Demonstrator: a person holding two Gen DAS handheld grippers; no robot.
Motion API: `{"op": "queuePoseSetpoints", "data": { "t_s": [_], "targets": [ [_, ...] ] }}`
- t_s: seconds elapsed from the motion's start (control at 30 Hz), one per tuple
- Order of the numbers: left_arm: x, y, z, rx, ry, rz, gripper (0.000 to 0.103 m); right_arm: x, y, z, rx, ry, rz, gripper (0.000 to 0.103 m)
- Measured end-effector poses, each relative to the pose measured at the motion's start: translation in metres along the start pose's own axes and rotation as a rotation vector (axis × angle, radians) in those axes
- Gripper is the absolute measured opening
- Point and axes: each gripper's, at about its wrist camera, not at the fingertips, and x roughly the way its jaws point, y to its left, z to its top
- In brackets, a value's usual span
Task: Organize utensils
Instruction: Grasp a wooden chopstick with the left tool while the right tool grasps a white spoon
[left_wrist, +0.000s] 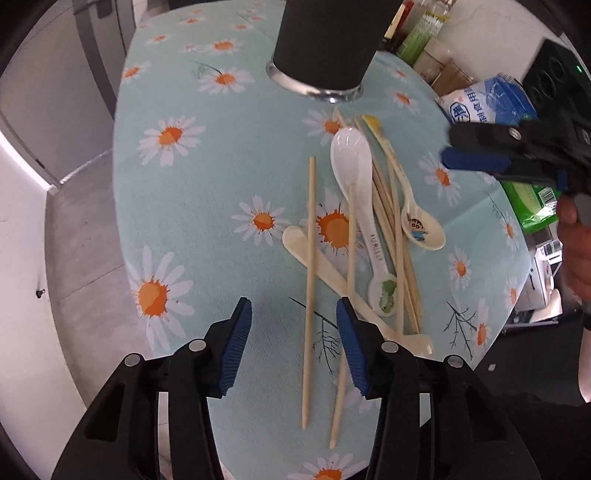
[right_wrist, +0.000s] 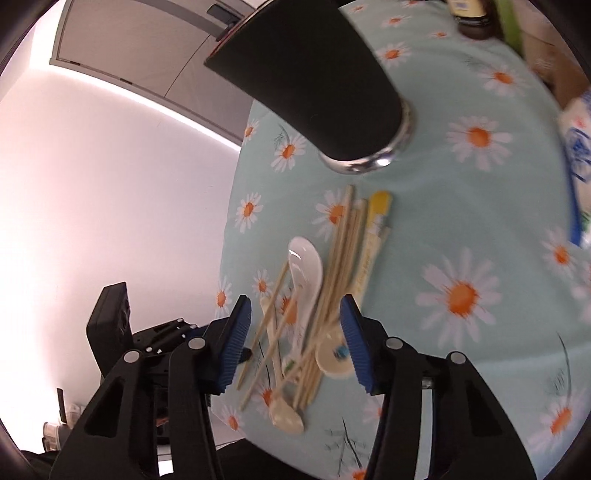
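Note:
A pile of utensils lies on the daisy tablecloth (left_wrist: 207, 192): several wooden chopsticks (left_wrist: 310, 280), a white ceramic spoon (left_wrist: 351, 162), a cream spoon (left_wrist: 295, 240), a cartoon-print spoon (left_wrist: 424, 225) and a yellow-tipped spoon (left_wrist: 373, 123). A tall black cup (left_wrist: 325, 40) stands behind them. My left gripper (left_wrist: 294, 325) is open and empty above the near chopstick ends. My right gripper (right_wrist: 295, 321) is open and empty above the pile (right_wrist: 314, 295); it also shows in the left wrist view (left_wrist: 476, 155) at the right.
Bottles and jars (left_wrist: 424, 40) stand at the back right. A blue-and-white bag (left_wrist: 487, 99) and a green packet (left_wrist: 532, 199) lie at the right table edge. The table's left edge drops to the floor (left_wrist: 81, 221).

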Motion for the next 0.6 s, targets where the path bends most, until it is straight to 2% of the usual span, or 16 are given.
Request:
{"op": "queuePoseSetpoints", "data": {
  "t_s": [0.17,0.27,0.3,0.37,0.6],
  "targets": [
    [0.006,-0.001,0.003,0.035,0.031,-0.006,0.042,0.021,0.005,0.017,-0.058,0.021,-0.03,0.042],
    [0.007,-0.002,0.005,0.039,0.043,-0.014,0.041,0.032,0.007,0.025,-0.091,0.031,-0.067,0.042],
    [0.007,-0.003,0.006,0.044,0.048,-0.014,0.04,0.034,0.009,0.026,-0.104,0.036,-0.076,0.041],
    [0.009,-0.007,0.007,0.06,0.051,0.005,0.03,0.04,0.009,0.027,-0.132,0.042,-0.09,0.038],
    [0.011,-0.011,0.008,0.076,0.051,0.031,0.015,0.059,0.016,0.029,-0.227,0.079,-0.136,0.029]
  ]
}}
